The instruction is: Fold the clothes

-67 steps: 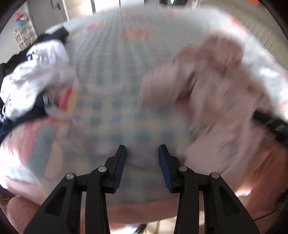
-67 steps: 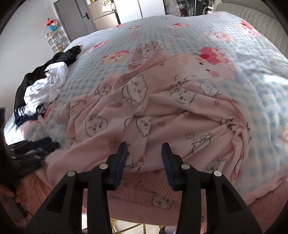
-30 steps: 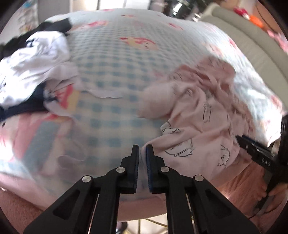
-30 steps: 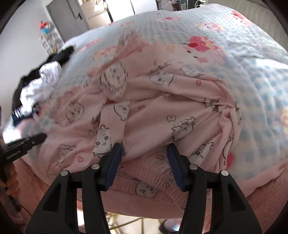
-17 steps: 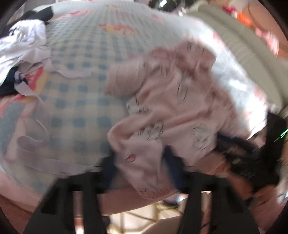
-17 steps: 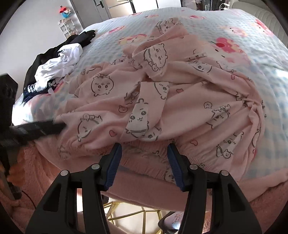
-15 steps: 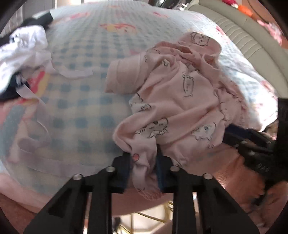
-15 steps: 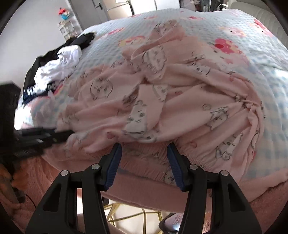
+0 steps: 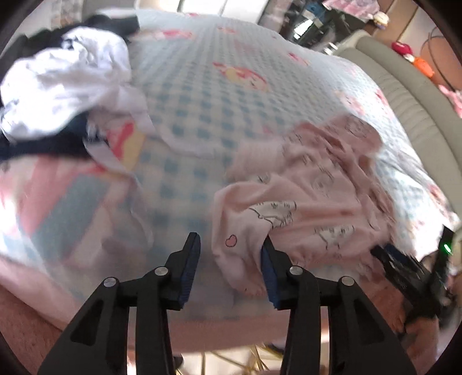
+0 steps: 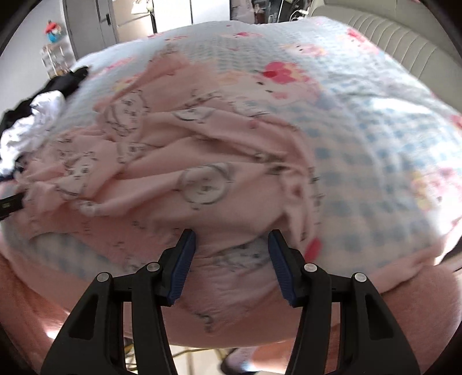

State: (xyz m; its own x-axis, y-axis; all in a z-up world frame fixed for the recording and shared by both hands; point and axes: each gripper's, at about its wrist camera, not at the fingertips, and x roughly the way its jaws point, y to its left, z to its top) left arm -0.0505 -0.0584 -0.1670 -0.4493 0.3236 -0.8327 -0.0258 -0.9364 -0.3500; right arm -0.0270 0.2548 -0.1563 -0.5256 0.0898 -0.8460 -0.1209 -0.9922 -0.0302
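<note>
Inspector A: Where does the garment lie?

Inspector B: The pink pyjama garment [image 10: 202, 161] is crumpled on the bed [image 10: 375, 121], filling the centre and left of the right wrist view. In the left wrist view it sits right of centre, a printed corner hanging toward the lower middle of the frame.

Inspector A: State of the left gripper [image 9: 229, 262]?

Inspector B: Jaws wide apart. The garment's hanging corner lies between them, against the right-hand pad [image 9: 267, 268]; nothing is clamped.

Inspector A: And the right gripper [image 10: 231, 259]?

Inspector B: Jaws wide as well, straddling the gathered hem at the near edge of the bed. Cloth sits between the pads, unpinched. Both frames are blurred, so contact cannot be judged finely.

Inspector A: Surroundings?

Inspector B: A pile of white and dark clothes [image 9: 63, 78] occupies the upper left of the left wrist view, well apart from the pink garment. A padded headboard [image 9: 410, 95] runs along the upper right. The right gripper appears at the lower right edge of that view. A grey door [image 10: 89, 26] stands at the upper left of the right wrist view.
</note>
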